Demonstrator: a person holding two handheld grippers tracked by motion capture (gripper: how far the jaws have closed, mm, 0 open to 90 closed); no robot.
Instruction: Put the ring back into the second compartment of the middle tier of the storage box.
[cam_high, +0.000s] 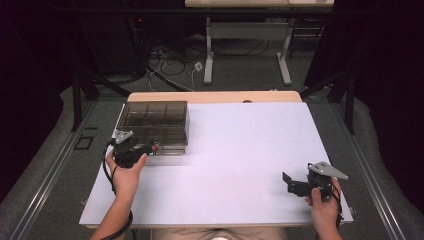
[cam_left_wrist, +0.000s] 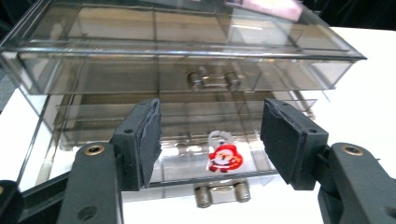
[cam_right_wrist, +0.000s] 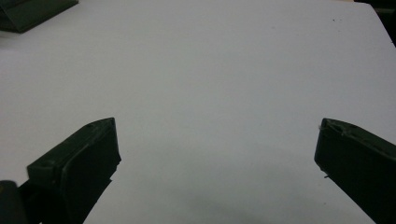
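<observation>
Drawer box (cam_high: 155, 125): clear smoked plastic, two drawers with metal handles, at the counter's (cam_high: 240, 155) far left part. Lower drawer (cam_left_wrist: 187, 172) pulled partly out; upper drawer (cam_left_wrist: 187, 74) looks shut.

Santa charm (cam_left_wrist: 225, 157): red and white, lying in the lower drawer near its front wall.

Left claw (cam_left_wrist: 210, 135): just before the lower drawer, jaws parted, nothing between the pads; handle (cam_left_wrist: 222, 192) sits below them.

Right claw (cam_high: 295, 184): near right of the counter, well apart from the box, jaws wide over bare white surface, empty.

Step, as judged: charm placed, claw released. Next move likely calls for pushing the drawer front squarely to shut it.
</observation>
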